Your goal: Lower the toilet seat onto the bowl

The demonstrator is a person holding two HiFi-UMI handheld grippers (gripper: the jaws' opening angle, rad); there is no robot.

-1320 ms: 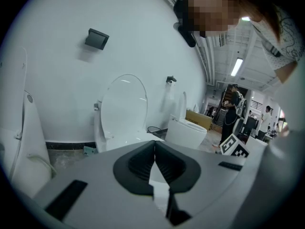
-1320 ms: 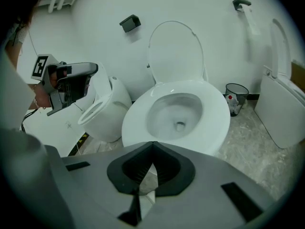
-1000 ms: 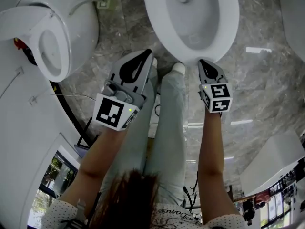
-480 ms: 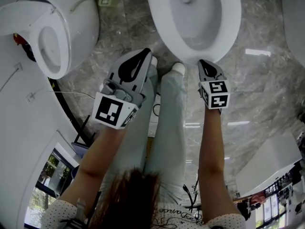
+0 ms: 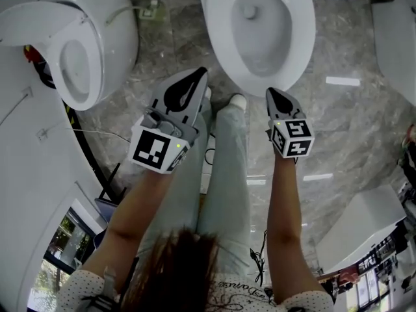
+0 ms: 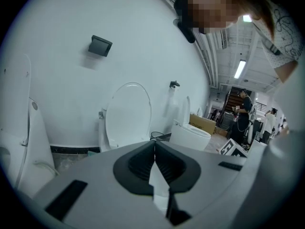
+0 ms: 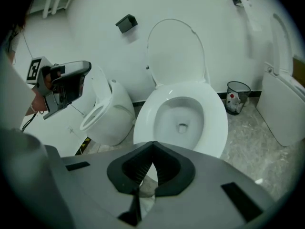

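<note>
Your left claw [image 5: 197, 75], right claw [image 5: 271, 93]: both pinched shut, nothing held, hovering near bowl [image 5: 304, 31] front rim. Toilet seat [image 7: 175, 51] upright against wall behind bowl.

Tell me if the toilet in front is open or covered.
Open: the bowl is exposed; its cover stands raised against the wall.

White toilet bowl [image 5: 304, 31] stands on grey marbled floor [image 5: 364, 129].

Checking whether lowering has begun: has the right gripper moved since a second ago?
Cannot tell: the right gripper stays by the front rim of the toilet bowl; the whole view shifted.
</note>
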